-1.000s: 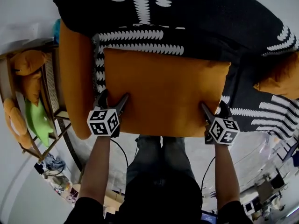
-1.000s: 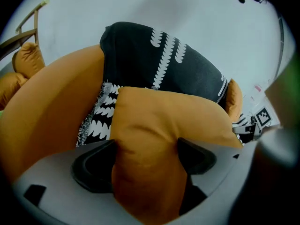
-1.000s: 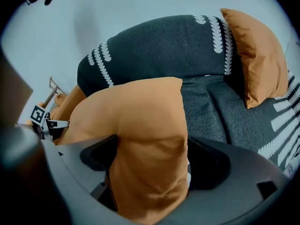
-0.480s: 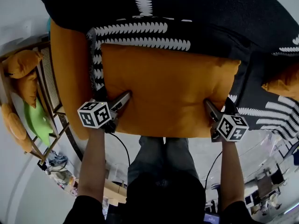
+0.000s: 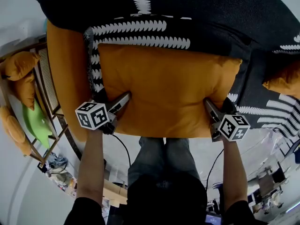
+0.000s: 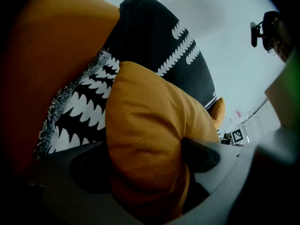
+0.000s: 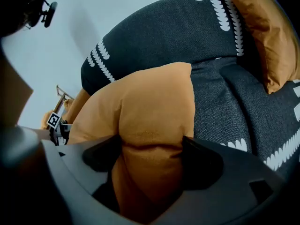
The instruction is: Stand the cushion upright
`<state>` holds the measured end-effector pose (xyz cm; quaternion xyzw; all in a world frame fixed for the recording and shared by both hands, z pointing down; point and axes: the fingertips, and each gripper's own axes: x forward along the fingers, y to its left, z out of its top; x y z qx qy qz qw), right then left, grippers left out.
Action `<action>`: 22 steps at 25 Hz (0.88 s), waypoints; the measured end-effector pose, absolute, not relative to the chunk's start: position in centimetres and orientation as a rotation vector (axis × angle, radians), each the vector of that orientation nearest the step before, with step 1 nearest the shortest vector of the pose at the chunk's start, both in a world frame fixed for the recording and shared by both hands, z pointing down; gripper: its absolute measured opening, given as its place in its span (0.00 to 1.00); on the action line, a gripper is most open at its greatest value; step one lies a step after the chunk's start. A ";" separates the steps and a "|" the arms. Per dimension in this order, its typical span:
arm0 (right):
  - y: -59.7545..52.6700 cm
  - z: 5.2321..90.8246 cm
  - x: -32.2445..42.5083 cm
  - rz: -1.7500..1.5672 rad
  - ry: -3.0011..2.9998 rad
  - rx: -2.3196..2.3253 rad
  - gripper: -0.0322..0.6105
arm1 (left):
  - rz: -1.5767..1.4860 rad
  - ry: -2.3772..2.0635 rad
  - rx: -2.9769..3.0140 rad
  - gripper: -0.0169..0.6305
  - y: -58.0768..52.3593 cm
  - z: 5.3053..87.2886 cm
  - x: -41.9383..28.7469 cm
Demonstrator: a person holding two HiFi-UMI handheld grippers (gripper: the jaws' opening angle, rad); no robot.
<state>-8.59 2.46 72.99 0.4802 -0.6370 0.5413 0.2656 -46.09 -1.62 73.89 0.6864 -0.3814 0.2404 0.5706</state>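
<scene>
The orange cushion (image 5: 164, 88) lies flat on the sofa seat, its far edge against the black patterned backrest. My left gripper (image 5: 114, 98) straddles the cushion's near left corner, and in the left gripper view the cushion (image 6: 150, 116) bulges between the pads of that gripper (image 6: 145, 158). My right gripper (image 5: 217, 105) straddles the near right corner. There the cushion (image 7: 150, 102) is creased between the pads of the gripper (image 7: 152, 158). Both pairs of jaws are closing on the fabric and press into it.
An orange armrest (image 5: 65, 69) runs along the cushion's left side. A black throw with white leaf print (image 5: 211, 13) covers the sofa. A second orange cushion (image 5: 283, 83) sits at the right. A rack with orange and green cushions (image 5: 28, 97) stands left of the sofa.
My left gripper has rolled and sunk a little at the cushion's left corner. The right gripper has stayed at its corner. The cushion still lies flat.
</scene>
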 end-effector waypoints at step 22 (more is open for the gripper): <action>-4.6 58.1 -11.2 1.063 -2.070 1.489 0.41 | 0.462 -1.114 2.118 0.45 -7.6 56.2 -43.9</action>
